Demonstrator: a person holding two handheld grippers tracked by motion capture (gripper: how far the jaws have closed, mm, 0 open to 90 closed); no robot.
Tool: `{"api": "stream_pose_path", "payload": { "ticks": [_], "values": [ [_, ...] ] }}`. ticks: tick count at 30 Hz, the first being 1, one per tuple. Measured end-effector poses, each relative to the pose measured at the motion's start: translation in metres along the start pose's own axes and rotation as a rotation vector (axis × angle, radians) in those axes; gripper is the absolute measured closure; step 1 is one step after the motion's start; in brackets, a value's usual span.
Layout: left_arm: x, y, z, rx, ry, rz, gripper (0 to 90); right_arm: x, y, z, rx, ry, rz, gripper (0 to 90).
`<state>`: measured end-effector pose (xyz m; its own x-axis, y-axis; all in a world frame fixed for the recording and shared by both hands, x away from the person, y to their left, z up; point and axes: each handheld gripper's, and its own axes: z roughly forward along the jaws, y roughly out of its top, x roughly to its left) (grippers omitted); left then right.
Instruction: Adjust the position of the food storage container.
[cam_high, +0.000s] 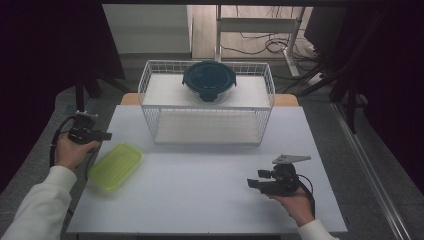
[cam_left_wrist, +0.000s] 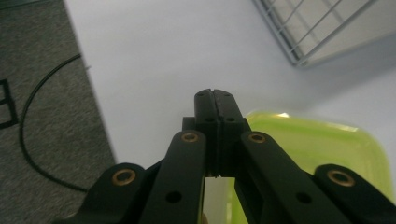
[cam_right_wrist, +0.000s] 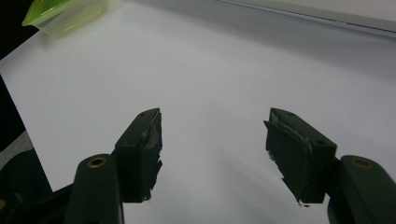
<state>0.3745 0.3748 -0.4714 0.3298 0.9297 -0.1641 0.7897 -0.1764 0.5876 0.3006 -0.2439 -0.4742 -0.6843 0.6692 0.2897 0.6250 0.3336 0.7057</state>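
Table: a white top (cam_high: 210, 190), bare between the two hands; no print or marking can be read on it.
Wire basket: white (cam_high: 150, 107), at the far middle of the table, with a white floor.
Round container: clear, under a dark blue clip lid (cam_high: 209, 77), inside the basket at its back; no label can be made out.
Green-lidded box: a flat rectangular box with a yellow-green lid (cam_high: 116, 165), near the table's left edge, just beside the left hand; no brand or lettering can be read on it.
Left gripper: (cam_high: 107, 135) at the left edge of the table, jaws pressed together with nothing between them, tips over bare table just beside the box's lid.
Right gripper: (cam_high: 254, 180) near the front right, jaws standing apart over bare table, empty, well apart from the box.
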Motion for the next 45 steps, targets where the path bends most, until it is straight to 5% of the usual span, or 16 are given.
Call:
{"api": "stream_pose_path", "payload": {
  "ticks": [10, 16, 25, 45],
  "values": [
    [0.019, -0.031, -0.007, 0.042, 0.029, -0.024, 90.0, 0.001, 0.0, 0.0, -0.001, -0.001, 0.007, 36.1],
    [0.02, -0.047, 0.001, 0.103, 0.033, -0.005, 90.0, 0.001, 0.001, 0.0, -0.003, -0.001, 0.009, 36.1],
    [0.004, -0.053, 0.012, 0.137, -0.001, 0.039, 90.0, 0.002, 0.001, 0.001, 0.0, 0.001, 0.004, 36.1],
    [-0.052, -0.032, 0.038, 0.146, -0.104, 0.111, 90.0, 0.003, 0.001, 0.002, 0.006, 0.003, 0.001, 36.1]
  ]
}}
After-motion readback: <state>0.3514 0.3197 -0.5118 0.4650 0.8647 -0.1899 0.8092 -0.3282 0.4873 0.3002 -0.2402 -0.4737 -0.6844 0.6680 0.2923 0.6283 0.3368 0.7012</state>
